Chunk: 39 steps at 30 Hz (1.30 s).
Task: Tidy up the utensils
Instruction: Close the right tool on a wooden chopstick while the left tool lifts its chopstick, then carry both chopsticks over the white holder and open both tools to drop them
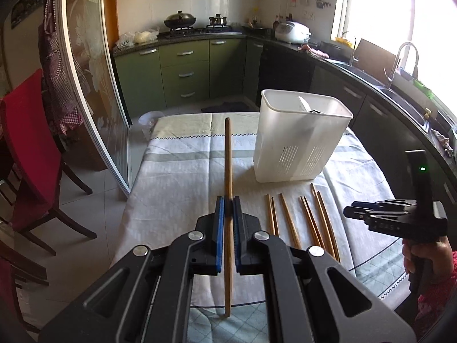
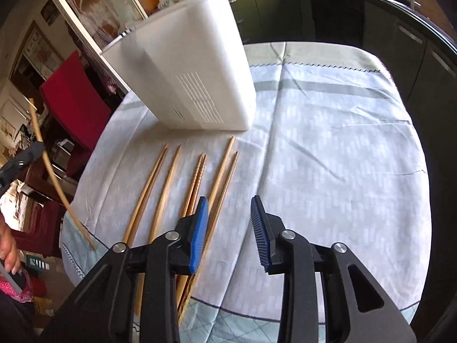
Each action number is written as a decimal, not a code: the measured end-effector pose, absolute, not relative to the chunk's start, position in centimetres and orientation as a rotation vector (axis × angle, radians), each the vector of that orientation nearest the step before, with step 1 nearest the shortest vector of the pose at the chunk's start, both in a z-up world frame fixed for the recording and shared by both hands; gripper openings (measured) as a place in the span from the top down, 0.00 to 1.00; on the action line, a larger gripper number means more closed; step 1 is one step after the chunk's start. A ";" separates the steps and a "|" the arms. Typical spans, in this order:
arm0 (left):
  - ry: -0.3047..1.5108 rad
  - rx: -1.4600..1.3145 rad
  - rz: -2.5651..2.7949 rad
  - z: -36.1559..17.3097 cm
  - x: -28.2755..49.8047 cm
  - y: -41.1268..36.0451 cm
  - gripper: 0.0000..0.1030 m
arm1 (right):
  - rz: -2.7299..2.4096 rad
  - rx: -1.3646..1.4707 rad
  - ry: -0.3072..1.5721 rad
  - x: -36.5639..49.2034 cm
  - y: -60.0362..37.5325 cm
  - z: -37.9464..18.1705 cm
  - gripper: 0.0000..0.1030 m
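Chopstick in our left hand-held gripper runs up the centre of the left wrist frame, pinched between the blue pads, which are drawn in tight against the wood, lifted above the cloth-covered surface. Our right hand-held gripper has its fingers spread wide and holds nothing; its left pad hovers over the loose chopsticks lying side by side at centre-left of the right wrist frame. The white utensil holder stands upright just beyond them.
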<state>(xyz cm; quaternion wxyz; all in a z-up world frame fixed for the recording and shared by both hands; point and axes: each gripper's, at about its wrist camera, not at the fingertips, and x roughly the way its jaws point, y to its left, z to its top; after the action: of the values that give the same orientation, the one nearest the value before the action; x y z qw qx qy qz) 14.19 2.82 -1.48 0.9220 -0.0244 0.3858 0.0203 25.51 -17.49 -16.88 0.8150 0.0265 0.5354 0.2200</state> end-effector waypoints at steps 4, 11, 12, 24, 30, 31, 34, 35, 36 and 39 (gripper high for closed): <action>0.750 -0.049 0.039 -0.8 11.8 3.7 0.95 | 0.441 0.024 1.207 27.5 -15.7 -18.5 0.78; 0.693 -0.059 0.029 -0.4 8.7 4.6 0.94 | 0.399 -0.054 1.241 28.4 -13.4 -19.0 0.80; 0.686 -0.058 0.028 -0.5 8.4 4.7 0.94 | 0.391 -0.071 1.249 28.4 -13.1 -19.2 0.81; 0.649 -0.048 0.012 -0.4 6.5 4.6 0.94 | 0.308 -0.214 1.226 28.3 -7.6 -19.9 0.92; 0.649 -0.036 0.017 -0.4 6.3 4.5 0.94 | 0.336 -0.118 1.168 27.9 -8.3 -17.9 0.94; 0.651 -0.036 0.016 -0.4 6.2 4.5 0.94 | 0.341 -0.101 1.146 27.6 -8.5 -17.0 0.94; 0.649 -0.034 0.019 -0.4 6.2 4.6 0.94 | 0.356 -0.055 1.046 26.2 -10.1 -13.6 0.94; 0.649 -0.034 0.021 -0.4 6.2 4.6 0.94 | 0.358 -0.041 1.004 25.5 -10.6 -12.4 0.94; 0.649 -0.035 0.021 -0.3 6.2 4.5 0.94 | 0.363 -0.027 0.959 24.7 -11.1 -11.1 0.94; 0.653 -0.036 0.017 -0.2 6.4 4.4 0.94 | 0.379 0.011 0.837 22.0 -12.9 -7.6 0.94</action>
<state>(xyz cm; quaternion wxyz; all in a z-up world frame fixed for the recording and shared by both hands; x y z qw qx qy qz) 6.39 4.42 -0.24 0.9469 -0.0175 0.3208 0.0085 21.97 -12.93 -7.60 0.8963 0.0055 0.4038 0.1830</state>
